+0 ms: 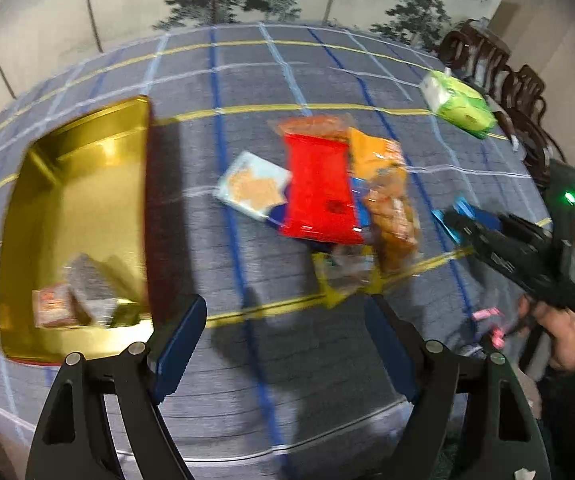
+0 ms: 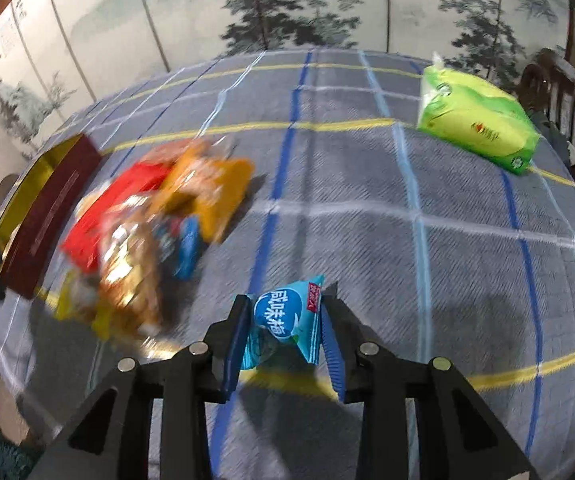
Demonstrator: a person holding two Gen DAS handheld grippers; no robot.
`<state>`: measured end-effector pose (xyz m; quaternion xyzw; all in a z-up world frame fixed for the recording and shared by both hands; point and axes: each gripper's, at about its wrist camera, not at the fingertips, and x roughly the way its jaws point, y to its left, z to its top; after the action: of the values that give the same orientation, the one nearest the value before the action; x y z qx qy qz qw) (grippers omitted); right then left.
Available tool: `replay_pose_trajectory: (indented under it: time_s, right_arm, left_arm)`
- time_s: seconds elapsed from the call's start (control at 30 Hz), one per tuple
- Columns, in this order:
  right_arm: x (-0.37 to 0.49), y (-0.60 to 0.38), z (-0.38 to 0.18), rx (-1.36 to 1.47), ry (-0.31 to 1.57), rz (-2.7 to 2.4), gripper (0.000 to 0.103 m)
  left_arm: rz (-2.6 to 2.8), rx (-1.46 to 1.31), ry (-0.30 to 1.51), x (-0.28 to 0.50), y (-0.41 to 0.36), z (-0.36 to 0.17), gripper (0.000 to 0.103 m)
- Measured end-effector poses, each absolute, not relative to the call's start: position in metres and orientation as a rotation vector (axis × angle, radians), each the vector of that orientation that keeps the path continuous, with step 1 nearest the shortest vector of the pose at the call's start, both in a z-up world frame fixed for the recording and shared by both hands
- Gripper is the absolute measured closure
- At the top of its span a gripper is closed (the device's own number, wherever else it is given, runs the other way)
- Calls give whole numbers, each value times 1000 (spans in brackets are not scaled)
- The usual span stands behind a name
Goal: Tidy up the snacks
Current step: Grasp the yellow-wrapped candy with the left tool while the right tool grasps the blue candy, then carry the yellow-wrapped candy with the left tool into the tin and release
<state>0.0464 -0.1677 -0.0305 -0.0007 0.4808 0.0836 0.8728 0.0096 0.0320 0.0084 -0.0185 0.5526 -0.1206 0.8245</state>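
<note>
Right wrist view, packet: we had the small blue packet [image 2: 287, 322] pinched between the two blue pads of the right gripper [image 2: 283, 332], lifted clear of the plaid tablecloth [image 2: 367, 208].
Grip quality: the pads met the packet across its middle, its crimped ends sticking out above and below; we judged the hold firm enough to carry, provided we did not squeeze harder and crush what was inside.
Snack pile: the red pack [image 1: 319, 188], the orange bag [image 1: 383, 196] and the pale cracker packet [image 1: 251, 184] lay overlapping near the table's centre, between our two tools; both views were blurred there.
Gold tray: it [image 1: 67, 200] sat at the left of the table, with a few small wrapped pieces [image 1: 71, 300] in its near corner.
Left gripper: it [image 1: 283, 344] stood wide open and empty, hovering over the cloth just beside the tray's near edge.
Next move, our judgement: we needed to carry the packet over the pile, not through it, lower it into a bare part of the tray, and part the pads only once it was low inside.
Risk: the left tool stood close to the tray, so we thought it wise to keep it aside.
Green pack: it [image 2: 475, 120] lay well apart at the far right edge.
</note>
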Motion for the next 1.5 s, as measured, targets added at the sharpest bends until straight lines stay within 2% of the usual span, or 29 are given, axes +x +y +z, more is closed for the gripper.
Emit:
replay_pose_trajectory:
  time_s: [0.4, 0.6, 0.8, 0.83, 0.87, 1.07, 1.5]
  right_arm:
    - [65, -166, -39, -66, 922, 184, 68]
    - [62, -168, -40, -44, 902, 191, 68]
    - [62, -169, -40, -44, 902, 191, 68]
    - [62, -169, -40, -40, 902, 192, 68]
    - [63, -169, -39, -37, 902, 194, 68]
    - [63, -169, -39, -32, 902, 193, 68]
    - [63, -168, -39, -44, 901, 186, 68]
  left_arm:
    - [-350, -104, 1244, 28, -6, -22, 28]
    - [-334, -107, 1269, 39, -12, -33, 35]
    - [-323, -88, 1263, 44, -18, -38, 58]
    - [-325, -87, 1267, 45, -19, -39, 64]
    - [-325, -88, 1267, 45, -19, -39, 65]
    - [-330, -76, 1265, 43, -18, -39, 69]
    - [-330, -62, 1247, 28, -11, -29, 70]
